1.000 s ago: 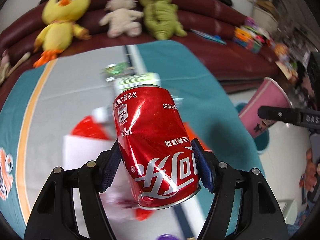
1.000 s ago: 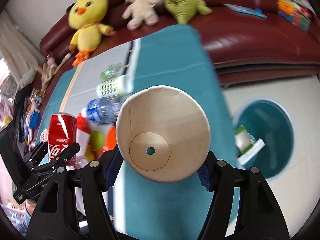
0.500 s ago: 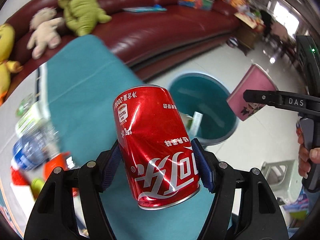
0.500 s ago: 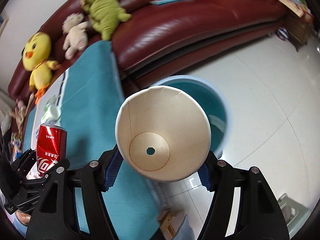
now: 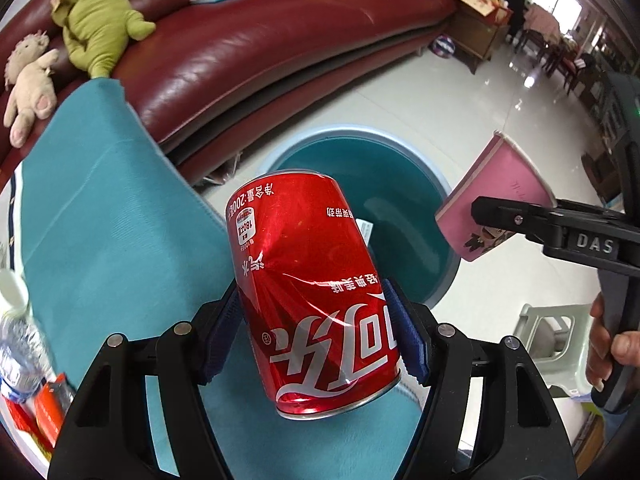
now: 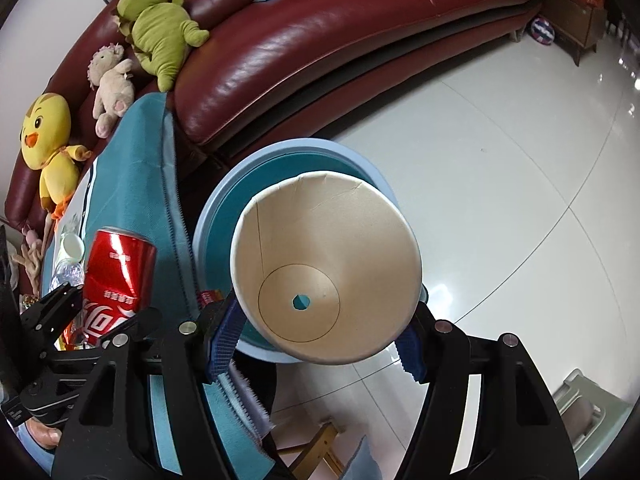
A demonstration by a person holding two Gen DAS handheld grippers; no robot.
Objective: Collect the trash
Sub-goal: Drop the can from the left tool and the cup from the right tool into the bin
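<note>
Left gripper [image 5: 314, 344] jaws pinched a dented, likely light and crushable can [image 5: 310, 292] at mid-body, right gripper [image 6: 316, 344] jaws a flimsy paper cup [image 6: 326, 268], both over the bin [image 5: 404, 184].

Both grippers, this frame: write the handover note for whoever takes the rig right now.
Left gripper: jaws shut on the dented red cola can, held above the table's teal cloth, just short of the bin.
Right gripper: jaws shut on the paper cup, pink outside, with a hole in its base, held over the blue trash bin.
Bin stands on the floor beside the table, by the sofa; some scraps already lie inside.
Done: both pieces picked up and carried to the bin.
Left: release the cup, then the can, then go back for the water bottle and red wrappers on the table.
</note>
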